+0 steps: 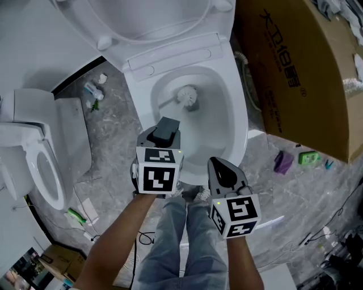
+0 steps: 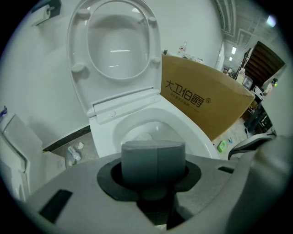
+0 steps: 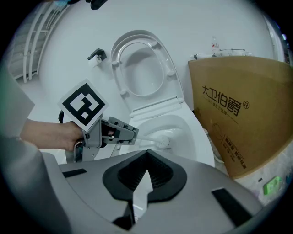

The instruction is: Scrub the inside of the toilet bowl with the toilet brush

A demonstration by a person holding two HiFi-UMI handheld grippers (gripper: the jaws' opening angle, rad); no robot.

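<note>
The white toilet bowl [image 1: 239,113] stands with its lid [image 1: 147,17] raised. The toilet brush's white bristle head [image 1: 187,96] sits down inside the bowl against the back wall. Its handle slants back to my left gripper [image 1: 166,129], which is shut on the grey handle end [image 2: 153,164]. In the right gripper view the left gripper [image 3: 132,133] holds the white handle, with the brush head [image 3: 167,137] in the bowl [image 3: 199,141]. My right gripper [image 1: 222,170] hangs over the bowl's front rim, shut and holding nothing [image 3: 142,183].
A large cardboard box [image 1: 300,73] stands close on the toilet's right. A second white toilet [image 1: 39,164] sits at the left. A small bottle [image 1: 93,90], a purple item [image 1: 282,161] and a green item [image 1: 309,157] lie on the grey floor. The person's legs [image 1: 181,238] are below.
</note>
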